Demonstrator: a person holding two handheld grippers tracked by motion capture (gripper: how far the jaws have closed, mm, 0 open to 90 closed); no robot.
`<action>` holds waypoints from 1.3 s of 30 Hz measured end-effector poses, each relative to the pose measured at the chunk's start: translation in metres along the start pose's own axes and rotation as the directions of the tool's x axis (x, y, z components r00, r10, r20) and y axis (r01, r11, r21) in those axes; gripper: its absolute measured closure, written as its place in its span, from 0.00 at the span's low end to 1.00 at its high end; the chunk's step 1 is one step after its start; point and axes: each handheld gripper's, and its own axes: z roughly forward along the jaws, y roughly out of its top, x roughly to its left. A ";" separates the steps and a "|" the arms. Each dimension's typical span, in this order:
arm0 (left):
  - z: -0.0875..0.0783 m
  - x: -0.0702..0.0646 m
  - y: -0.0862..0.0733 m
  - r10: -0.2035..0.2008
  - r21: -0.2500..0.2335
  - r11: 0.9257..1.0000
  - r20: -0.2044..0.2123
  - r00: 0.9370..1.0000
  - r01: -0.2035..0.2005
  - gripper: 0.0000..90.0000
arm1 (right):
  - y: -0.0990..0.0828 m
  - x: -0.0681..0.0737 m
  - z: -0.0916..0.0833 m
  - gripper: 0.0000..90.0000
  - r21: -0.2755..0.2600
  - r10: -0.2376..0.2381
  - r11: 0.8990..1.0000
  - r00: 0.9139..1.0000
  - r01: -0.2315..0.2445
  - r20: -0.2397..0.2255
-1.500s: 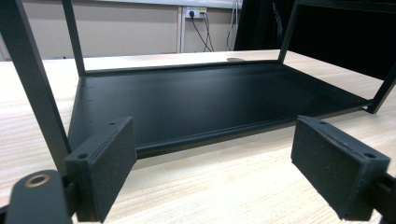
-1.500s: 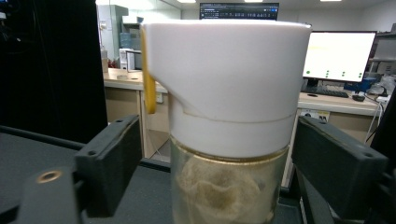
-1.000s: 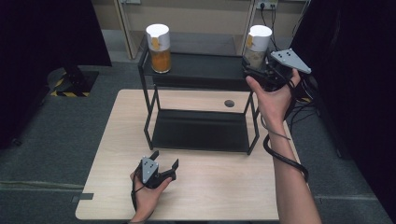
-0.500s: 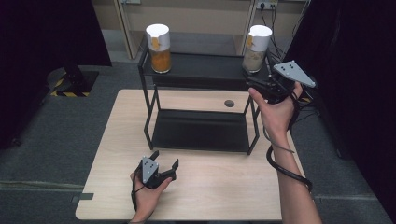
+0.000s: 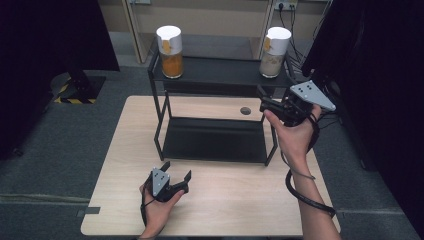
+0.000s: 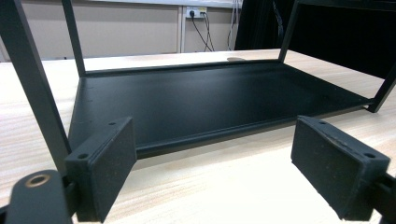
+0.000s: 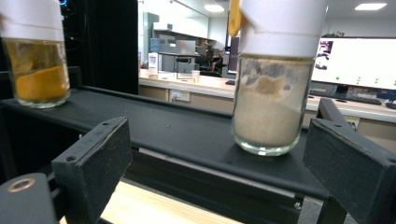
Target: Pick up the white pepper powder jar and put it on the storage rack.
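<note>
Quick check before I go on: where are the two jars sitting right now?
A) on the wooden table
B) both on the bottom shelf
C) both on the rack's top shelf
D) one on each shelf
C: the orange-powder jar and the beige-powder jar both stand on the rack's top shelf, at opposite ends.

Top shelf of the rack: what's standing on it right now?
Two white-capped jars: one with orange powder at the left end, one with beige powder at the right. Their bases' far sides are hidden.
</note>
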 end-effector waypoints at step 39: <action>0.000 -0.002 -0.001 0.010 -0.003 1.000 0.000 1.000 -0.010 0.15 | -0.046 -0.001 -0.031 0.09 0.058 0.030 0.998 0.999 -0.028 -0.033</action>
